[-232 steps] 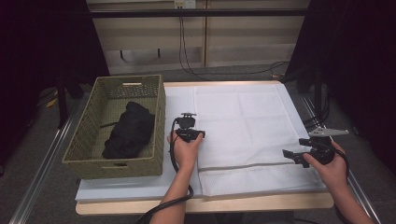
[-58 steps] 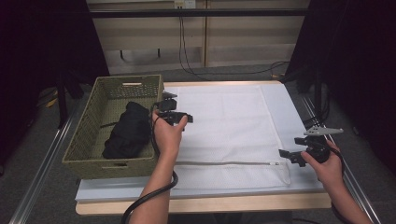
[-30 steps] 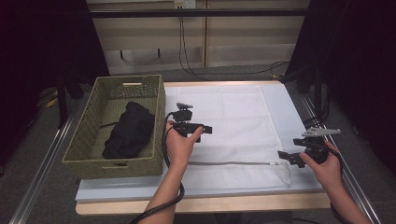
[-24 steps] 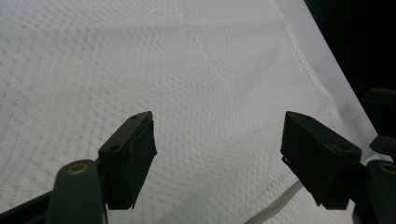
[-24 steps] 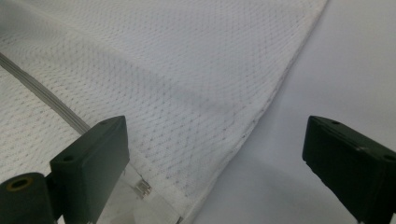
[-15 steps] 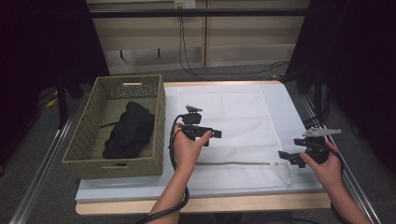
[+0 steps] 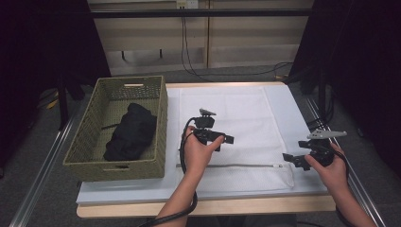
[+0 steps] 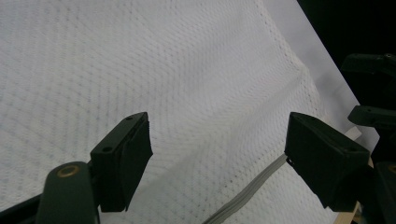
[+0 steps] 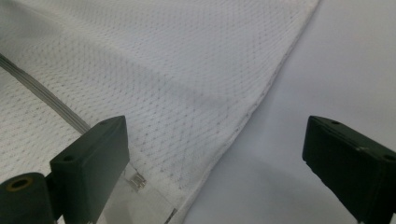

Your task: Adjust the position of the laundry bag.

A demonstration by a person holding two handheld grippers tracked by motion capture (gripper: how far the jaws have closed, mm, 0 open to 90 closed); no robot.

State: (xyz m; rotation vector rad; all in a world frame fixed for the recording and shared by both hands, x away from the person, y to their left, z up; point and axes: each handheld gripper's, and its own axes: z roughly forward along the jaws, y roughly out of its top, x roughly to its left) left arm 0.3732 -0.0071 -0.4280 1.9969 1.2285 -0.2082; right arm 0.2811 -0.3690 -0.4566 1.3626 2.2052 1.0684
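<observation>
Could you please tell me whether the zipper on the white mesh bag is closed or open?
Closed, as far as visible: the zipper runs as one unbroken grey line across the flat mesh bag, with no gap.

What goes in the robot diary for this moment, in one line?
left claw: open, over mesh bag | right claw: open, at zipper end | basket: holds black cloth

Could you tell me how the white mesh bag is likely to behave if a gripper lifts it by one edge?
The white mesh bag lies flat and thin, so it would probably droop limply. Its open weave suggests it is light. The zipper line may hang a little stiffer.
</observation>
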